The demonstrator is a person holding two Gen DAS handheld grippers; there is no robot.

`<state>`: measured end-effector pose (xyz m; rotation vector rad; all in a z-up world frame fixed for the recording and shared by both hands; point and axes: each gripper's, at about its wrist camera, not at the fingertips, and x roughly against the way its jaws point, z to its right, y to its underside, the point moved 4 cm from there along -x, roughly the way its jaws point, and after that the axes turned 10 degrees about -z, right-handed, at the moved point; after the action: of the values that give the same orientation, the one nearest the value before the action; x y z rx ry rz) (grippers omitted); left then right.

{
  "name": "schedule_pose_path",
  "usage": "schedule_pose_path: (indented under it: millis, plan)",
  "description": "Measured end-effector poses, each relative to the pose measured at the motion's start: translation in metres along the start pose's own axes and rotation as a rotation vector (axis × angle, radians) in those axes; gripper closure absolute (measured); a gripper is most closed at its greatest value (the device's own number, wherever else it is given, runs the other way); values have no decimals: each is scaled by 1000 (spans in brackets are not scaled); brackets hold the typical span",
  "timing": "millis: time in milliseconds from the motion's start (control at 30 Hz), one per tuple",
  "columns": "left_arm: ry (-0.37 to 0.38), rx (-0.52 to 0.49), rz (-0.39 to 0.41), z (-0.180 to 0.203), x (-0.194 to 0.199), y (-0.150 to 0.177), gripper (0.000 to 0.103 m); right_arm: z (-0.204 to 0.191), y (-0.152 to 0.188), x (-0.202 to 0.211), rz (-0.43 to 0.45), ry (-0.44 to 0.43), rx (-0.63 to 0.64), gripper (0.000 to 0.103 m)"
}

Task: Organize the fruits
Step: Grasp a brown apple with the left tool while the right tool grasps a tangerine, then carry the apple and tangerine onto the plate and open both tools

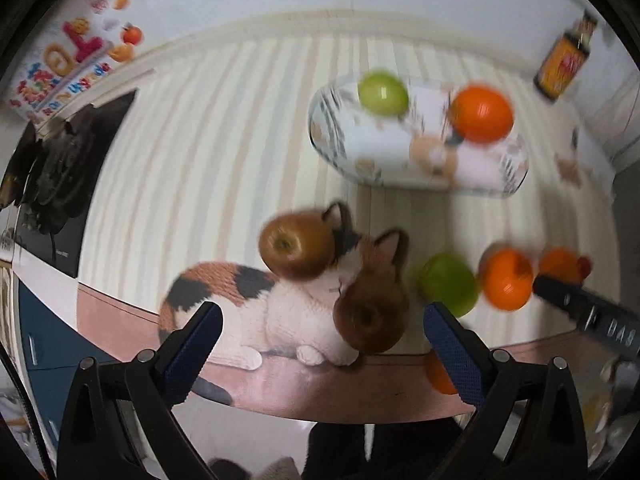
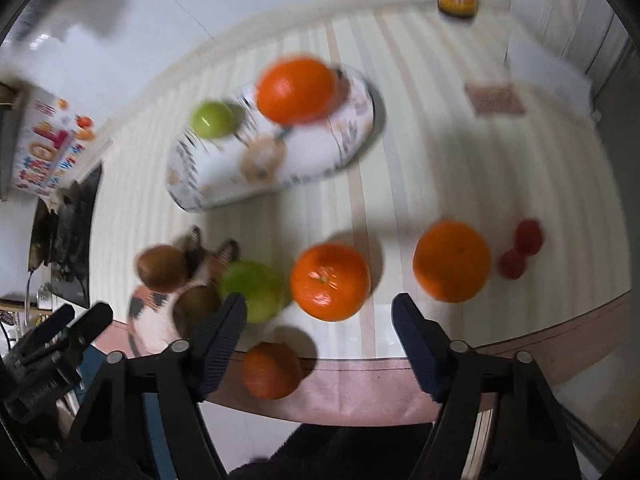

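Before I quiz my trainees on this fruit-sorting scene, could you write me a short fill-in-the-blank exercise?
1. The plate holds one orange and one green ____.
2. Both pairs of tongs, left and right, are ____.
3. The two brown fruits lie on a picture of a ____.

Missing words: apple; open; cat

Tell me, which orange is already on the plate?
The orange at the far end of the plate, beside the green apple. The other oranges lie on the tablecloth nearer the open grippers.
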<state>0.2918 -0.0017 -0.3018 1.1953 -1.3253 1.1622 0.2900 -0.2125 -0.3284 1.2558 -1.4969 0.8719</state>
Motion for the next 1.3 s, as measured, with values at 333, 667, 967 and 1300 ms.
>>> schedule_pose_path:
  millis: [333,667,967,1300]
  plan:
    - [12,-127,-146,36,-60,-4,3,7,-25,-64,-126,-68,-14,31]
    - [30,-131,-148,37,-72,1,41,9,-1,-63,-187,-38,49,37]
    - [35,-118,-145,26,-78,-3,38,16,5,-70,-193,-31,12,34]
    - [29,-80,-97,23,-66,-1,41,18,9,-73,-171,-30,20,36]
